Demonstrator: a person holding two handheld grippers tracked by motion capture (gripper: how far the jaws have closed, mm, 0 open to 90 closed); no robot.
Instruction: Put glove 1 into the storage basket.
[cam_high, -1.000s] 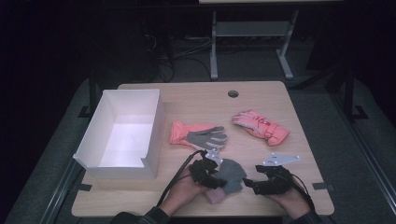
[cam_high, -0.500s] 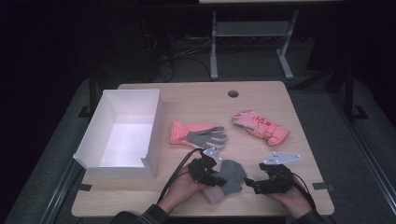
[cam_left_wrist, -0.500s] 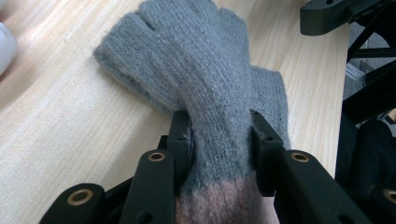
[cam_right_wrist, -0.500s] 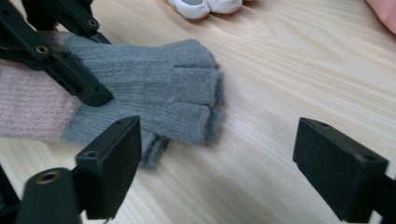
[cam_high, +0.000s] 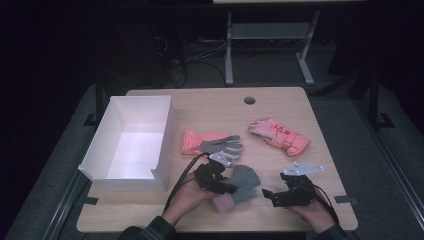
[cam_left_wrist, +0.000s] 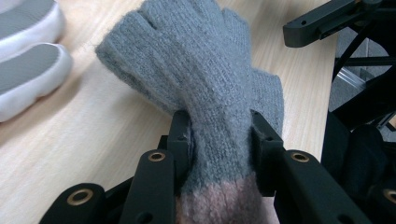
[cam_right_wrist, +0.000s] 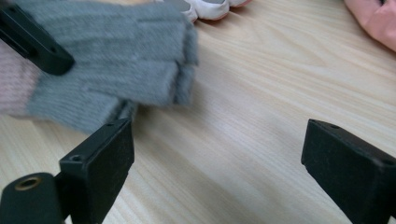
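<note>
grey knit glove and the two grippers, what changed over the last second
The right gripper has let go of the grey knit glove and pulled back to the right; its jaws now stand open over bare table. The left gripper stays clamped on the glove near its pink cuff. The white box and the two pink gloves have not moved.

A white box sits on the left of the wooden table. Near the middle lies an orange glove with grey fingers, and a pink glove lies to its right. The left gripper touches a grey knit glove (its cuff is pink). The right gripper is just beside it.
</note>
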